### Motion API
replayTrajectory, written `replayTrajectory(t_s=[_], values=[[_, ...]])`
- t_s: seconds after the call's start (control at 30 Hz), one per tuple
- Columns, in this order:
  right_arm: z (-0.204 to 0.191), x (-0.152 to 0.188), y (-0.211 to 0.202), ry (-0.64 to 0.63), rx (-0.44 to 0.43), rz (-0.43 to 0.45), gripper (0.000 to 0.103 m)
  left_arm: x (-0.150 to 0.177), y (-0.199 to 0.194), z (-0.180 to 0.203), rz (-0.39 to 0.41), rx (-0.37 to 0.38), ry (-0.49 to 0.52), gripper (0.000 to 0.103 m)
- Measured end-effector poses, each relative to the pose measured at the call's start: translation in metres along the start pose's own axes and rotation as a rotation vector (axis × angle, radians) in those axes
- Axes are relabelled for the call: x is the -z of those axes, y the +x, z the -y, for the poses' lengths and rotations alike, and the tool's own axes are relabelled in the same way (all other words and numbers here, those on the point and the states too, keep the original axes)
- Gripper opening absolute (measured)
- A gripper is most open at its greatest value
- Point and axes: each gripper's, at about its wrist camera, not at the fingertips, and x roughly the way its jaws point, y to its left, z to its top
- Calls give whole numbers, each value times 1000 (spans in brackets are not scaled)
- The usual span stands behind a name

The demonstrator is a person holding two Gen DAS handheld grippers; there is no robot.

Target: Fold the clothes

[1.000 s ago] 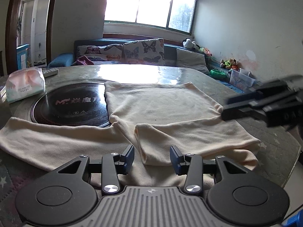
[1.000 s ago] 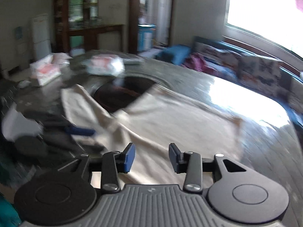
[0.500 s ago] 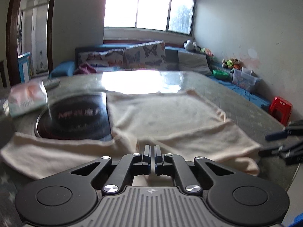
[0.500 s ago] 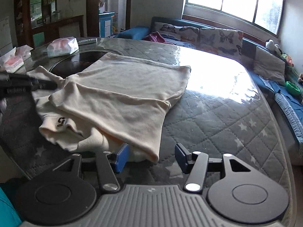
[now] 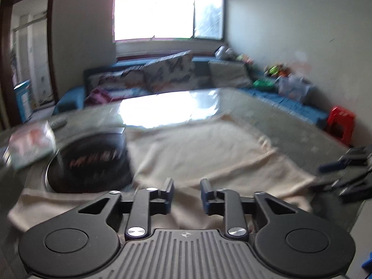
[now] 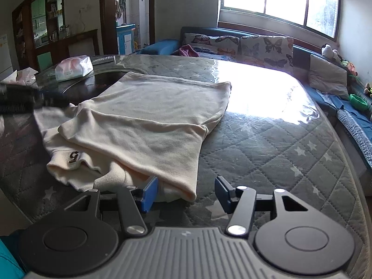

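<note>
A cream garment [image 6: 151, 121] lies on the table with a sleeve folded across its body; a dark "5" mark shows near its front edge. My right gripper [image 6: 186, 183] is open at the garment's near corner, and the folded sleeve's end lies between the fingers without being pressed. In the blurred left wrist view the same garment [image 5: 209, 153] spreads ahead. My left gripper [image 5: 187, 186] hovers over its near edge, jaws opening, nothing held between them. Each gripper shows in the other's view: the right gripper [image 5: 344, 169] at the right edge, the left gripper [image 6: 34, 100] at the far left.
The table [image 6: 267, 139] has a quilted grey cover with stars under a clear sheet. A dark round hotplate [image 6: 93, 83] lies partly under the garment. A tissue pack [image 6: 73, 67] sits behind it. A sofa with butterfly cushions [image 6: 239, 44] stands beyond; a red stool [image 5: 341, 121] is at the right.
The left gripper closed fully half a second ago and has since parted its jaws again. The right gripper swung down to the garment's near corner, opened wider, then held still.
</note>
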Motion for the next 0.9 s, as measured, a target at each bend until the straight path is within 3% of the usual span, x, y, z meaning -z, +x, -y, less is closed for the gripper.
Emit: replayTrajectory(t_s=[0.37,0.47,0.53,0.6,0.9], values=[[-1,1,3,6,0,1,55,20,19,-6,-95,-32,-96,32],[-2,1,4,6,-3,2,57,19,18,-5,-93,-30,-93,19],[-3,2,5,3,-3,3,57,16,16,-2,-79,-30,-80,8],[-4,2,4,1,-3,6,57,11,12,2,-57,-34,-64,5],[-6,1,2,-6,-7,28,63,-50,-4,16,71,18,-11,4]])
